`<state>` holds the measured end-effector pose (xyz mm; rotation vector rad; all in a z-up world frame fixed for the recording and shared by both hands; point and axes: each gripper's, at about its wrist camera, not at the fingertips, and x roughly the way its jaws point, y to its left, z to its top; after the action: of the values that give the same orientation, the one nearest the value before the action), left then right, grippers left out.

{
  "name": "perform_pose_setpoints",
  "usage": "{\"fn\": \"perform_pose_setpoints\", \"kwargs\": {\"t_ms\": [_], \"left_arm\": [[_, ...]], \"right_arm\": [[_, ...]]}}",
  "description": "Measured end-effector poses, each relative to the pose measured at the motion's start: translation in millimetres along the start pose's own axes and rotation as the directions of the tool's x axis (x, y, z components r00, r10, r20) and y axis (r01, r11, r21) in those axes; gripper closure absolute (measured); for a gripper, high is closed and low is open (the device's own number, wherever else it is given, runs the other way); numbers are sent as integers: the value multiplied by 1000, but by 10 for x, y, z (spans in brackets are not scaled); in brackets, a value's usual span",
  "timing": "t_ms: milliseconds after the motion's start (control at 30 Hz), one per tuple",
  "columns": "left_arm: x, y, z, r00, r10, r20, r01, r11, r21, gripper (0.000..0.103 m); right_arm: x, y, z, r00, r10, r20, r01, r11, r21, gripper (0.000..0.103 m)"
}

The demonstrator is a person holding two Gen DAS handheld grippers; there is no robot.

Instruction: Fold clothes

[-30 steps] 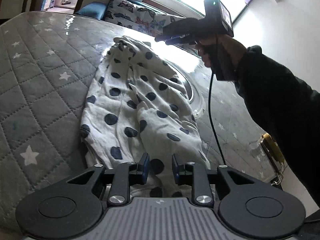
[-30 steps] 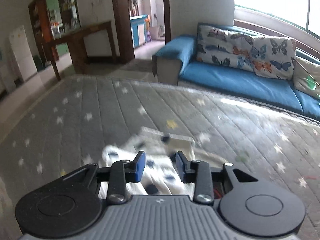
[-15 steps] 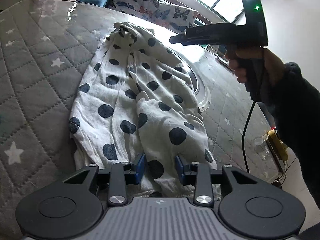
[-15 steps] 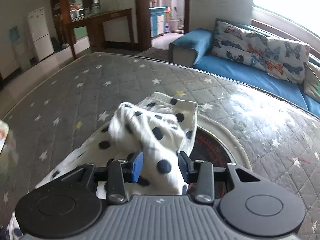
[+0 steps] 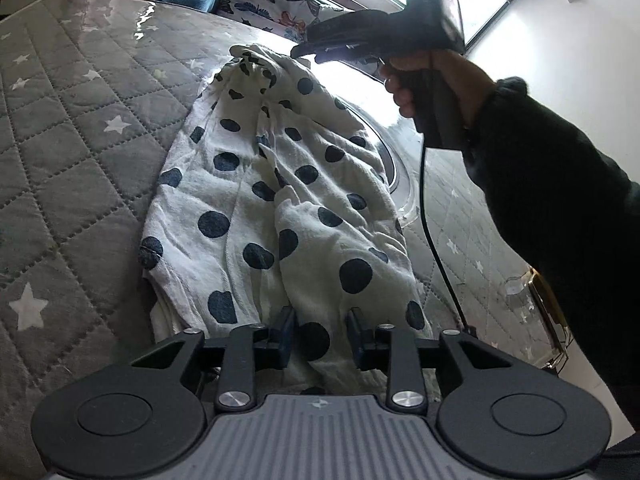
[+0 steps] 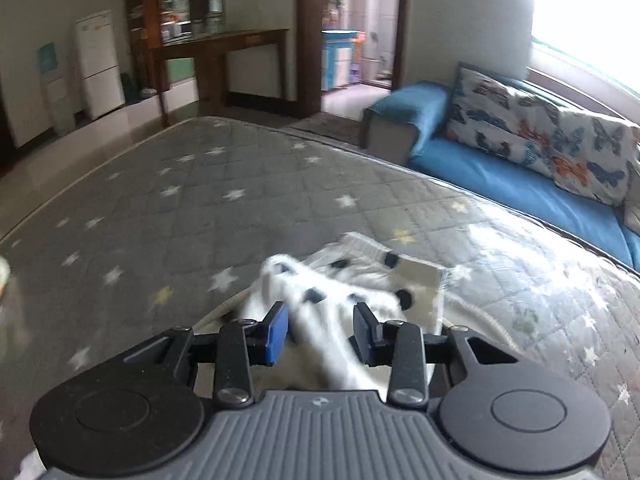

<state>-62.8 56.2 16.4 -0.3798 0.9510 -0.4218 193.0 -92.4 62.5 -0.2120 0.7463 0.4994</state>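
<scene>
A white garment with dark polka dots [image 5: 280, 200] lies lengthwise on the grey star-quilted mattress [image 5: 60, 152]. My left gripper [image 5: 320, 340] is open, its jaws on either side of the garment's near end. My right gripper [image 6: 322, 332] is open over the far bunched end of the garment [image 6: 340, 292]; it shows in the left wrist view [image 5: 298, 51] held by a hand, its tip touching the cloth there. The right wrist view is blurred.
A blue sofa [image 6: 520, 184] with butterfly cushions [image 6: 540, 140] stands past the mattress's far edge. A wooden table [image 6: 224, 64] and a white fridge [image 6: 100, 64] are further back. A round plastic window [image 5: 396, 176] shows in the mattress cover beside the garment.
My right gripper has dropped lower onto the garment's far end, and its camera has tilted up. My left gripper has stayed at the near end, both open throughout.
</scene>
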Motion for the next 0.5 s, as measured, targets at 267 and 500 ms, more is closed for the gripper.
{"fn": "perform_pose_setpoints", "kwargs": {"t_ms": [267,500], "left_arm": [[54,-21,32,999,-28,-23,29,999,18,86],[-62,-45,68,1000,-17,17,16,999,40,93]], "right_arm": [[420,-449,52,998,-3,-66,13,988,155,67],[541,-488,37,999,-6,-49,13,990,139,67]]}}
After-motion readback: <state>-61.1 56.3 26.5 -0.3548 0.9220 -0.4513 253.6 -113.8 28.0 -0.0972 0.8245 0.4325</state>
